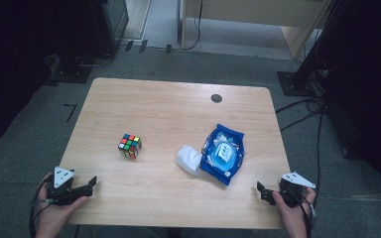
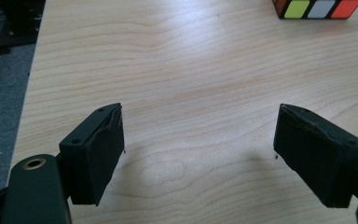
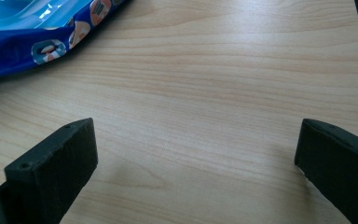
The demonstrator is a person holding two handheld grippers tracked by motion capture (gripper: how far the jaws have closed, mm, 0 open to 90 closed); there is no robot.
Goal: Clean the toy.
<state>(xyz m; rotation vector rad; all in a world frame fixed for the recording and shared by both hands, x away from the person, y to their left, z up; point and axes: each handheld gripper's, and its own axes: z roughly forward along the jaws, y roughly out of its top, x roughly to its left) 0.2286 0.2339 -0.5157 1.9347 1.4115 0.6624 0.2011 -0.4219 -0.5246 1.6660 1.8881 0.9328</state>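
Observation:
A colourful puzzle cube point(image 1: 129, 146) sits left of centre on the wooden table point(image 1: 168, 109). Its lower edge shows in the left gripper view as cube point(image 2: 317, 8) at the top right. A blue wet-wipes pack point(image 1: 223, 153) lies right of centre, with a white wipe point(image 1: 188, 159) crumpled against its left side. The pack's corner point(image 3: 37, 37) appears top left in the right gripper view. My left gripper point(image 1: 92, 184) is held at the table's front left corner, open and empty point(image 2: 199, 149). My right gripper point(image 1: 261, 190) hovers at the front right, also open with nothing between its jaws point(image 3: 196, 158).
A small dark round cap point(image 1: 217, 98) is set in the table near its far edge. Grey carpet surrounds the table, with cables point(image 1: 302, 106) and stand bases on the floor to the right and far left.

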